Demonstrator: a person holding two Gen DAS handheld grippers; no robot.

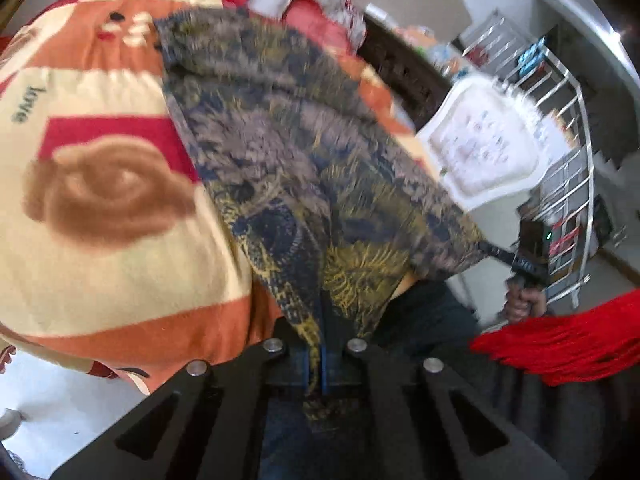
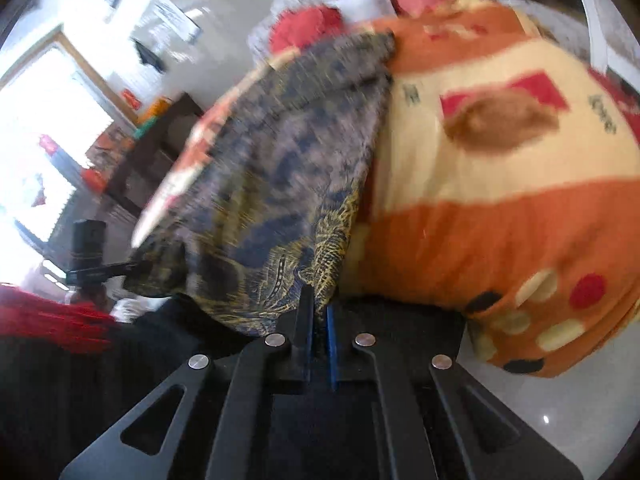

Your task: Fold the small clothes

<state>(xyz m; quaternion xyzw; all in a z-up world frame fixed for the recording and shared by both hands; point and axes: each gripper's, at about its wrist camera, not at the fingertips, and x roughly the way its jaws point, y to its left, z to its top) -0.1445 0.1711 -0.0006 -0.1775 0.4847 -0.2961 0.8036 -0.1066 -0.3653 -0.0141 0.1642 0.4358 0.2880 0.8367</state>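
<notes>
Blanket fabric in cream, orange and red with a brown swirl is filling the left part of the left wrist view, covering the bed beneath the work. Across it a dark patterned garment of grey, navy and yellow cloth is lying spread out, its near corner lifted and running down into the left gripper, whose blue-lined fingers are pinched tight on that corner. Farther right, a white chair with a printed seat is standing beside the bed, and a silver metal rack is crowding the space behind it. At the garment's right corner the right gripper is clamping the cloth, a hand holding it just above a red knitted sleeve.

From the right wrist view, a bright window is glaring at the far left, with a dark wooden shelf unit next to it. Below, the left gripper's black body is showing at the garment's far corner. The garment is hanging blurred through the centre, its edge squeezed between the right gripper's closed fingers, while the blanket is bulging to the right above a glossy white floor.
</notes>
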